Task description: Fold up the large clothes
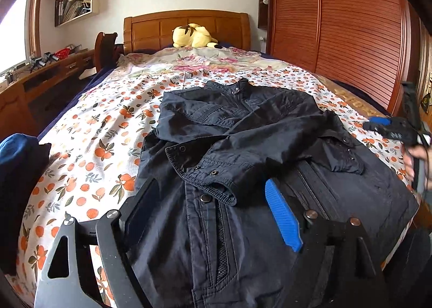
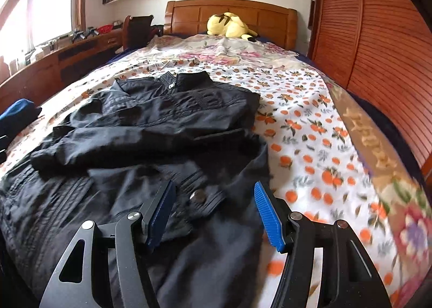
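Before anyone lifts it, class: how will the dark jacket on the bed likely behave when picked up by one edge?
The dark jacket is probably floppy: its folded-in sleeves lie creased and limp. It would likely sag and unfold. Snaps and zipper suggest moderate weight.

Black jacket [image 1: 243, 146], orange-print sheet [image 1: 89, 146]

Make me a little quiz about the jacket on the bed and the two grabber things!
1. True or false: both sleeves of the dark jacket lie folded across its front.
2. The toy by the headboard is: A) a yellow plush, B) a red ball, C) a brown doll.
3. Are the jaws of the left gripper and the right gripper pressing on cloth?

Key: 1 true; 2 A; 3 no, both sets stand open above the jacket.
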`<state>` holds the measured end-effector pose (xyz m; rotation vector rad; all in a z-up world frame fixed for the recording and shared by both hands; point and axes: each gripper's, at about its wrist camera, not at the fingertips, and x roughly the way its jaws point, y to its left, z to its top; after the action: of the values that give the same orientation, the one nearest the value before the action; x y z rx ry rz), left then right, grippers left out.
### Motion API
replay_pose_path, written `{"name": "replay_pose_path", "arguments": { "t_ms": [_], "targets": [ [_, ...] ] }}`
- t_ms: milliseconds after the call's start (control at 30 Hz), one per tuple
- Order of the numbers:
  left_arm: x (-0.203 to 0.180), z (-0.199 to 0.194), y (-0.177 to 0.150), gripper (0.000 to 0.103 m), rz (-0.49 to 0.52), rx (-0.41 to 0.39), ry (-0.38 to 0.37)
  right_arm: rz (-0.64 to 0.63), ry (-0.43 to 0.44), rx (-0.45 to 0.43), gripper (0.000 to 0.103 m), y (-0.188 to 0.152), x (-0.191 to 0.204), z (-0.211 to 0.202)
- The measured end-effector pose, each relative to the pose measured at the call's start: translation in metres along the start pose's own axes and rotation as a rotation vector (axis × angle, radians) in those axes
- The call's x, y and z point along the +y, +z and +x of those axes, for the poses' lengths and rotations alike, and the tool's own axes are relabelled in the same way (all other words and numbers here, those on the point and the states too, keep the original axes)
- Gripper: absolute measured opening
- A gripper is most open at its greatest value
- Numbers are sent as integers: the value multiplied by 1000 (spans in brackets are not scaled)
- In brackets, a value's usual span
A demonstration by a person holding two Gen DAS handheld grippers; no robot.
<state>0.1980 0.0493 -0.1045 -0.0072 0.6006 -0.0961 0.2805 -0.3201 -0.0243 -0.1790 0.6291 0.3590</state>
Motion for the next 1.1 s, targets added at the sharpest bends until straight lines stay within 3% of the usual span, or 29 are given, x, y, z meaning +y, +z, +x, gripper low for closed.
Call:
{"name": "replay_pose_path", "arguments": {
  "t_ms": [133,333,533,567,600,700,800,933,1000,1100],
  "targets": [
    [-1,-2,-3,81,-5,0,-1,-14,-4,50,62,29,-22,39],
    [-6,0,-8,81,-19,17,2,73,15,127,49,67,-59,113],
    [-8,5,-12,81,-28,37,9,101,88,251,48,67,-63,175],
    [-8,6,-12,81,-26,45,12,90,99,265,42,65,-61,181],
    [-8,7,-11,81,-25,50,14,79,114,266,24,66,-60,185],
    [-6,9,-8,81,-16,46,13,28,130,238,12,68,-54,185],
    [-5,11,-8,81,-9,43,15,28,19,203,10,69,-64,182],
    [-3,13,-8,81,-11,45,10,49,10,213,11,64,-73,185],
    [-2,11,-9,81,-14,43,3,48,-9,194,21,62,-70,175],
    [-2,9,-10,81,-12,54,3,34,-36,185,26,56,-65,147]
  ]
}}
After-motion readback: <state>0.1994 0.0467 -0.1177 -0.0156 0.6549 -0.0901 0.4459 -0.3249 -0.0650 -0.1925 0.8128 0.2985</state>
